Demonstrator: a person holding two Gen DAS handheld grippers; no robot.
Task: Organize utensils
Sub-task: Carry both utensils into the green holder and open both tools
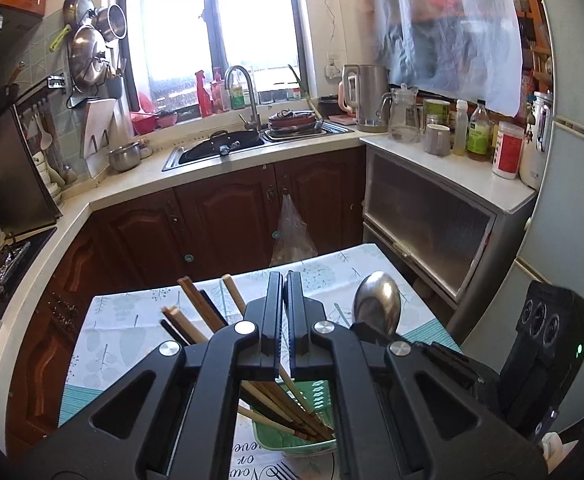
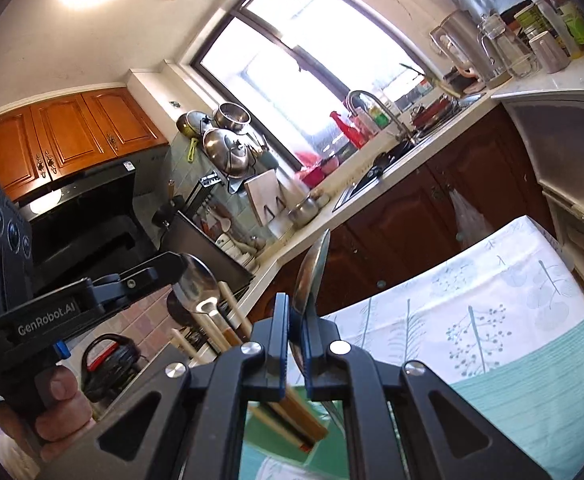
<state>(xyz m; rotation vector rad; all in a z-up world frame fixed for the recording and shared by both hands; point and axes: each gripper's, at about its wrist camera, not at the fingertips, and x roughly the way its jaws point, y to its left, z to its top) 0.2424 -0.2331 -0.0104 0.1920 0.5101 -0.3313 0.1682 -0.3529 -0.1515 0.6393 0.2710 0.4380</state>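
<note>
Spoon (image 2: 310,276) pinched edge-on in right claw (image 2: 296,344); left claw (image 1: 283,308) closed, empty; chopsticks (image 1: 196,304) below.

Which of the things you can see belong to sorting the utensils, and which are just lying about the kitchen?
For the job:
spoon, clamped in the right gripper
chopsticks
green basket that holds them

Just lying about:
kettle
glass jug
hanging pot lid
sink
</note>
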